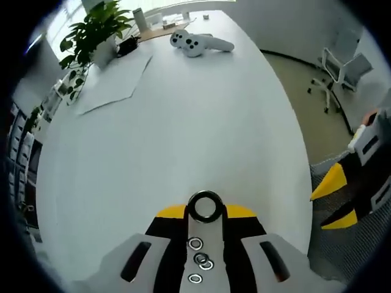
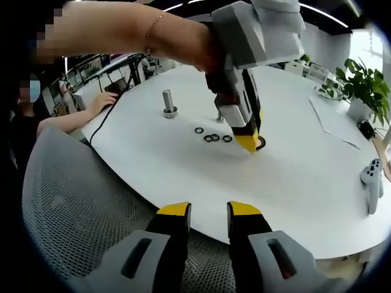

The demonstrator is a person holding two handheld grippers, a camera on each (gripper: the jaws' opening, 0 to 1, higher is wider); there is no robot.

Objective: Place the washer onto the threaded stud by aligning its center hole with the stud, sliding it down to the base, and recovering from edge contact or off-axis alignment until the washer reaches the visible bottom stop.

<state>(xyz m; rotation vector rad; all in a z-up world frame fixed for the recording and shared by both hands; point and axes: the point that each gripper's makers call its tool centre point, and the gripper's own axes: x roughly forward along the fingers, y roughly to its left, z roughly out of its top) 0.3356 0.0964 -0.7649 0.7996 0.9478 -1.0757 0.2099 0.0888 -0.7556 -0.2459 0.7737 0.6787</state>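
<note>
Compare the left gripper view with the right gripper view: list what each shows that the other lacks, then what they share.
Left gripper view alone: the left gripper seen along its own fingers, closed on a black washer, and an office chair on the floor.

Right gripper view alone: the threaded stud standing upright on its base, a person's bare forearm reaching over, a mesh chair back, and the right gripper with its fingers apart.

Both: the white table, the loose washers, the potted plant and the white controller.
</note>
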